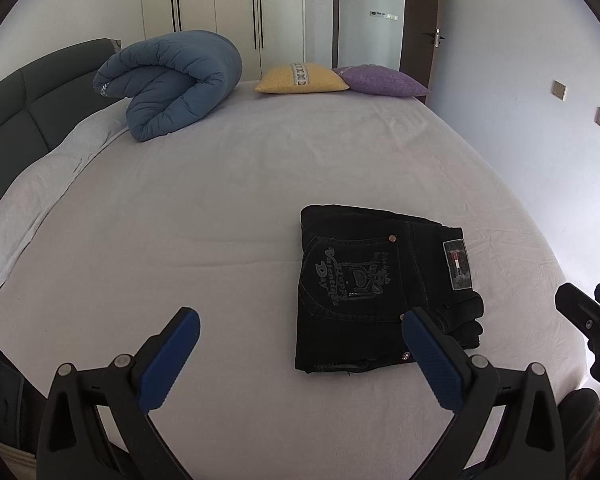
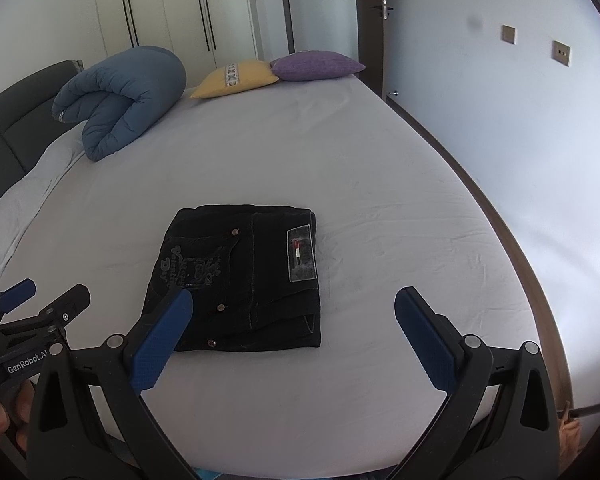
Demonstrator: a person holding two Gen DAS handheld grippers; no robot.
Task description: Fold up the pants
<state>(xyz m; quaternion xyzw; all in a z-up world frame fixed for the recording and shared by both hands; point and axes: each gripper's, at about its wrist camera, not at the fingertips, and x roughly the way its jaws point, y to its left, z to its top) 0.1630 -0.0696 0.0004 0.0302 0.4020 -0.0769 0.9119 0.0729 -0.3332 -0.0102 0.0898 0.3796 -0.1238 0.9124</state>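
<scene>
Pants, one folded stack, lie between two wide-spread tongs.

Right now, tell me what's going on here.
A person holds a two-finger tool in each hand over a bed. A pair of black pants lies on the sheet, folded into a compact rectangle with the back pocket and waistband patch facing up. The left tool and the right tool are both open and grip nothing. A rolled blue duvet and two cushions sit at the far side.
</scene>
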